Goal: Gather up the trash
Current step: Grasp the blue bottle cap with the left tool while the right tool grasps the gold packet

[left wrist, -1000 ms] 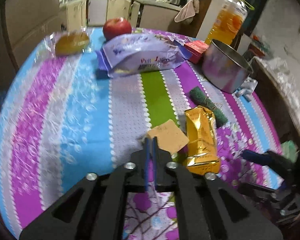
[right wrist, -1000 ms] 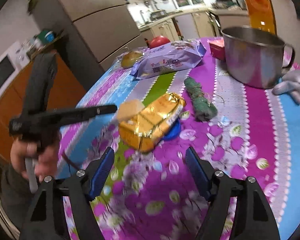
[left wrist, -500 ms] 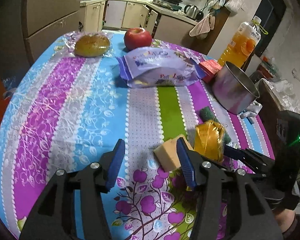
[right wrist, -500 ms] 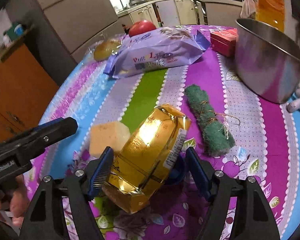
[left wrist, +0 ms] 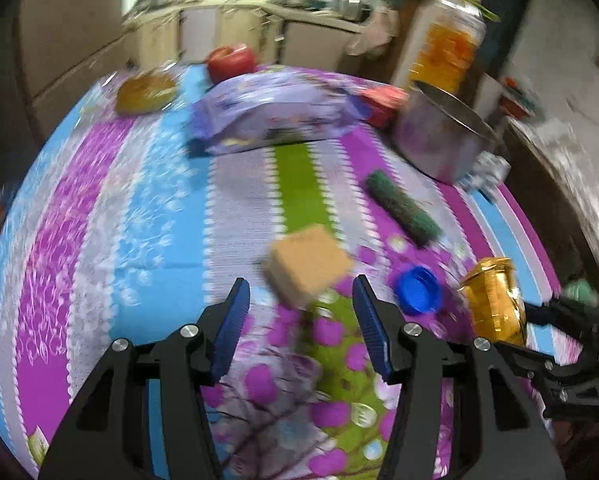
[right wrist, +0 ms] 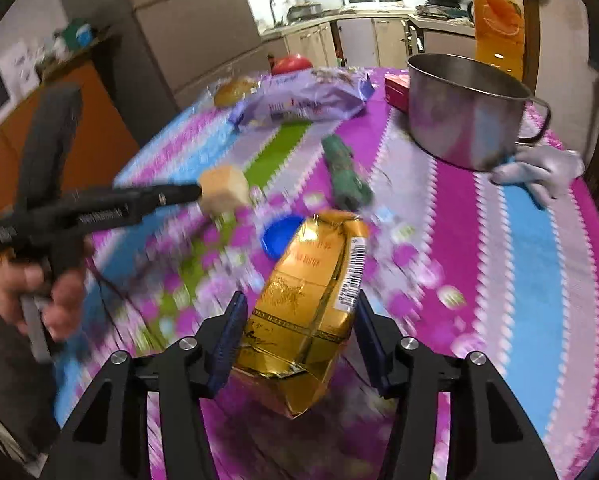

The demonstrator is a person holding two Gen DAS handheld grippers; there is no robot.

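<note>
A gold foil packet (right wrist: 311,300) sits between the fingers of my right gripper (right wrist: 297,340). The jaws are closing, the pads grip its sides, and it is raised off the cloth. The left wrist view shows the same packet (left wrist: 493,304) at the far right. My left gripper (left wrist: 301,304) is open. The near corner of a tan sponge block (left wrist: 307,266) lies between its tips, untouched by the pads. A blue bottle cap (left wrist: 417,290) lies uncovered to the right of the sponge, and a green scrub roll (left wrist: 403,208) lies beyond it.
On the striped floral tablecloth (left wrist: 99,220), a steel pot (right wrist: 463,112) stands at the right with a white glove (right wrist: 539,168) beside it. Further back are a purple bread bag (left wrist: 279,116), red box (left wrist: 383,100), apple (left wrist: 231,58), wrapped bun (left wrist: 145,90) and juice bottle (right wrist: 497,12). A hand (right wrist: 39,292) holds the left gripper's handle.
My left gripper opened from shut and now stands around the sponge's near corner. My right gripper closed in on the gold packet and drew it off the blue cap.
</note>
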